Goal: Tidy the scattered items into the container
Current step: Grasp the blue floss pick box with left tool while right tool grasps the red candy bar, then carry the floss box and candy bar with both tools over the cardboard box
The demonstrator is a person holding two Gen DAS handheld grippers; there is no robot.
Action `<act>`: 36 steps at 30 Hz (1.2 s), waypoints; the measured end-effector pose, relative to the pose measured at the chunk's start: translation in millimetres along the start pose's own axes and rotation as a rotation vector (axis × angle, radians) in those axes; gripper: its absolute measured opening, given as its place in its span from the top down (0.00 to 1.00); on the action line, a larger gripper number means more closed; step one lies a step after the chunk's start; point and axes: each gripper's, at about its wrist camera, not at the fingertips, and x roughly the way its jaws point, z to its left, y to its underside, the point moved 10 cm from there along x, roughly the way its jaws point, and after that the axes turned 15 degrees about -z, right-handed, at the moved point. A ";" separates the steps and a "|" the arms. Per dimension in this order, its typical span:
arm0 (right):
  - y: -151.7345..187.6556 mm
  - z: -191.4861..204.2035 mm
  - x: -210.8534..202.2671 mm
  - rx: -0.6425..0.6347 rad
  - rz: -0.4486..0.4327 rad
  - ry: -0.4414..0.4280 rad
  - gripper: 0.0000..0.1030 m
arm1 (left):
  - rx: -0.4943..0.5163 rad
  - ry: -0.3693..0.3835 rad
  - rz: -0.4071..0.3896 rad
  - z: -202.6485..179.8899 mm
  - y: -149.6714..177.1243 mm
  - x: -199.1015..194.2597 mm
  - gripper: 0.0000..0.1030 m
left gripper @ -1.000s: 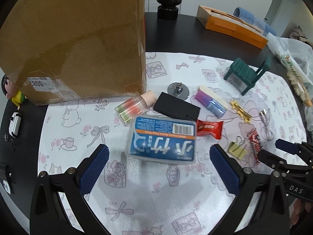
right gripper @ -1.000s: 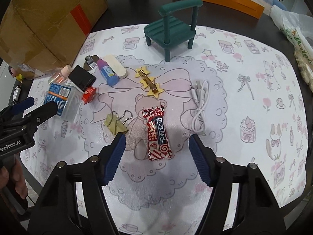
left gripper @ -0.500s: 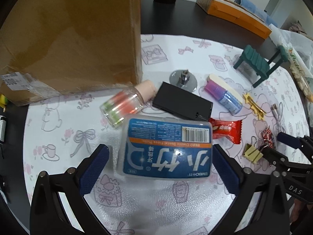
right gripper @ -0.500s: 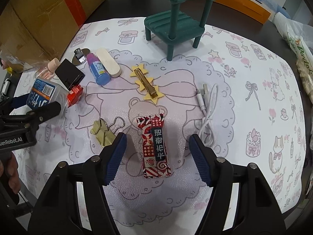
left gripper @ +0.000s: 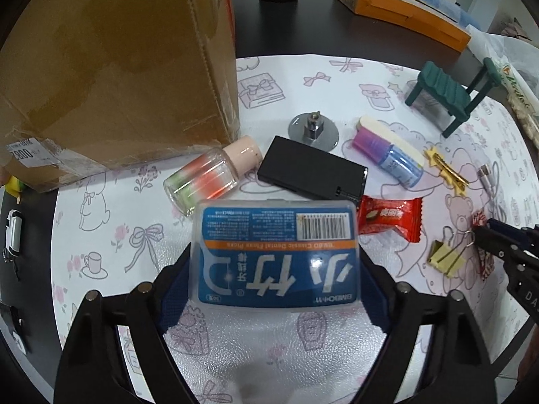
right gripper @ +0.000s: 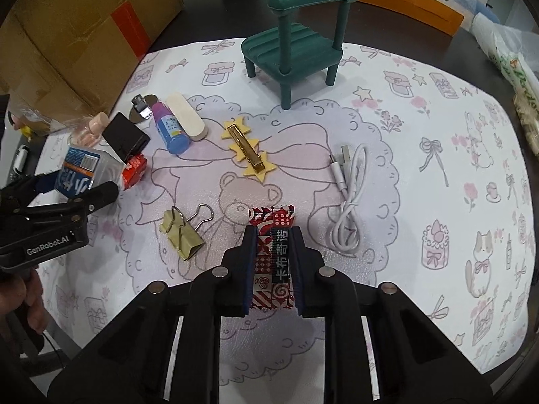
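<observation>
My left gripper [left gripper: 274,269] is shut on a clear plastic box with a blue dental-pick label [left gripper: 274,256], its pads pressing both short sides just above the mat. My right gripper [right gripper: 273,235] is shut on a red patterned snack wrapper [right gripper: 272,262] that lies on the mat. The big cardboard box [left gripper: 118,60] stands at the far left and shows again in the right wrist view [right gripper: 84,27]. Loose on the mat are a clear bottle with a pink cap [left gripper: 205,178], a black case [left gripper: 313,171], a red candy [left gripper: 390,217] and a purple-blue tube [left gripper: 387,158].
A yellow binder clip [right gripper: 183,235], a gold star hair clip [right gripper: 247,153] and a white USB cable [right gripper: 350,202] lie around the right gripper. A green toy chair [right gripper: 293,50] stands behind them. A metal disc [left gripper: 313,128] sits beside the cardboard box. An orange box [left gripper: 404,6] is at the back.
Both grippers were open and have moved in. The left one has shut on the blue-label box, the right one on the snack wrapper.
</observation>
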 end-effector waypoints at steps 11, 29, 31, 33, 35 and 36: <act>-11.8 13.2 -26.0 -0.007 -0.018 0.010 0.82 | -0.073 0.017 -0.017 1.8 -1.3 -27.9 0.19; -65.7 77.9 -133.6 -0.056 -0.130 -0.057 0.82 | -0.133 -0.021 -0.155 15.0 -66.6 -136.0 0.19; -73.0 85.3 -144.5 -0.065 -0.141 -0.066 0.81 | -0.136 -0.028 -0.171 18.4 -73.9 -150.2 0.19; -78.6 91.1 -152.9 -0.073 -0.149 -0.070 0.81 | -0.139 -0.036 -0.186 21.1 -80.7 -162.5 0.19; -83.6 96.2 -160.9 -0.077 -0.158 -0.074 0.81 | -0.141 -0.042 -0.199 23.1 -86.4 -172.9 0.19; -85.6 98.2 -164.3 -0.080 -0.162 -0.074 0.81 | -0.141 -0.044 -0.204 23.6 -88.5 -176.6 0.19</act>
